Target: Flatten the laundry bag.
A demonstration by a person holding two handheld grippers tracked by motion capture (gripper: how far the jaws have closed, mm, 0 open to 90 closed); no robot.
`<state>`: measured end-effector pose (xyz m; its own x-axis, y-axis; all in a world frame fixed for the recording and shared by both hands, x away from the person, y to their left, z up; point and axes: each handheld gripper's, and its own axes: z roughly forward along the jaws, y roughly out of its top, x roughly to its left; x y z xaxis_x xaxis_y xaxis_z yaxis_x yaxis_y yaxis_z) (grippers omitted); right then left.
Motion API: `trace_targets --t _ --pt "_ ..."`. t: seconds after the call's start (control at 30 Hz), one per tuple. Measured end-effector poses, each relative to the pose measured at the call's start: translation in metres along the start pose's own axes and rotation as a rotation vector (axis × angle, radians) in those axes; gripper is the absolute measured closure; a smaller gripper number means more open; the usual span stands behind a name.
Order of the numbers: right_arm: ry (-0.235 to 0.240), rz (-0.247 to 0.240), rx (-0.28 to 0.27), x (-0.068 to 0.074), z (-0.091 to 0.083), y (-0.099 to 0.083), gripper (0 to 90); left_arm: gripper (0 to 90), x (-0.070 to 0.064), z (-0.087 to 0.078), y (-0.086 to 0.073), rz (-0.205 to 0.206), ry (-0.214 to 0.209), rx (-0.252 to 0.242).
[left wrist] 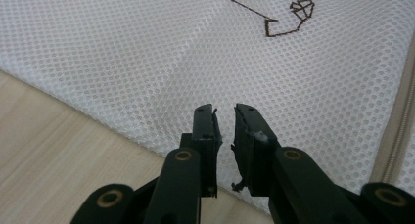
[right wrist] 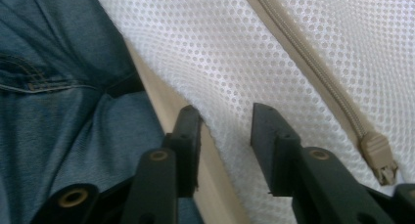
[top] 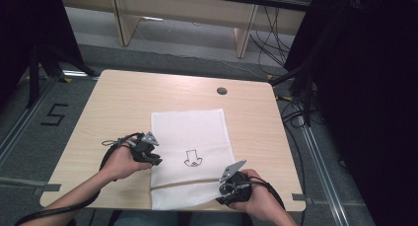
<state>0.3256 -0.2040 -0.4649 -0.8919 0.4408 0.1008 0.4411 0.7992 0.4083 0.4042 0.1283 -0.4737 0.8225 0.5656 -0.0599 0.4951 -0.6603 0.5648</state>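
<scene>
Lying flat mid-table [top: 123, 97]: white mesh bag [top: 190, 132], near edge overhanging toward the person's jeans [right wrist: 54, 87]. Left gripper [left wrist: 225, 114] over the bag's left edge, jaws a narrow gap apart, nothing held. Right gripper [right wrist: 225, 116] at the near right corner beside the beige zipper pull [right wrist: 379, 158], jaws apart straddling the mesh edge.

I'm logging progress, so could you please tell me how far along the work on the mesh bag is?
Done: the bag lies flat on the table, zipper closed. In hand: both tongs, left and right, hover open at its edges. Left: any grasp; the goal itself is unclear.
</scene>
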Motion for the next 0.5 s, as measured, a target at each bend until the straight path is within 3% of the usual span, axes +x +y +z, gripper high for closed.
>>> trace_targets --t 0.1,0.13,0.17,0.2,0.23,0.27,0.3,0.33,0.37,0.4,0.43,0.5 --pt "0.024 0.044 -0.006 0.001 -0.006 -0.003 56.2 78.4 -0.003 -0.001 0.000 -0.007 -0.006 -0.012" --pt "0.027 0.058 -0.012 0.000 -0.009 -0.004 54.1 78.3 -0.007 0.001 -0.001 -0.044 -0.006 -0.041" --pt "0.026 0.067 -0.021 -0.001 -0.013 -0.006 53.0 78.1 -0.004 -0.001 0.000 0.007 -0.012 -0.004" --pt "0.016 0.091 -0.057 -0.006 -0.020 -0.009 52.1 77.8 -0.006 -0.002 -0.001 0.006 -0.014 -0.001" --pt "0.016 0.091 -0.057 -0.006 -0.020 -0.009 52.1 77.8 -0.007 -0.002 -0.001 0.007 -0.019 -0.001" --pt "0.020 0.145 -0.062 -0.006 -0.025 -0.011 52.0 77.4 -0.009 -0.003 -0.001 0.003 -0.017 -0.013" --pt "0.007 0.170 -0.069 -0.010 -0.029 -0.013 51.9 77.1 -0.011 -0.003 -0.002 -0.016 -0.025 -0.025" --pt "0.012 0.210 -0.079 -0.013 -0.032 -0.015 52.0 76.7 -0.011 -0.006 -0.001 0.017 -0.026 -0.008" --pt "-0.020 0.185 -0.113 -0.021 -0.032 -0.017 53.0 76.5 -0.013 -0.006 -0.001 0.014 -0.029 -0.011" --pt "-0.040 0.226 -0.121 -0.033 -0.035 -0.021 55.1 76.4 -0.015 -0.007 -0.001 0.011 -0.031 -0.016" --pt "-0.040 0.226 -0.121 -0.033 -0.035 -0.021 55.1 76.4 -0.017 -0.007 -0.001 0.019 -0.035 -0.011" --pt "-0.062 0.269 -0.121 -0.046 -0.036 -0.025 63.3 76.2 -0.023 -0.006 0.000 0.031 -0.052 -0.015"
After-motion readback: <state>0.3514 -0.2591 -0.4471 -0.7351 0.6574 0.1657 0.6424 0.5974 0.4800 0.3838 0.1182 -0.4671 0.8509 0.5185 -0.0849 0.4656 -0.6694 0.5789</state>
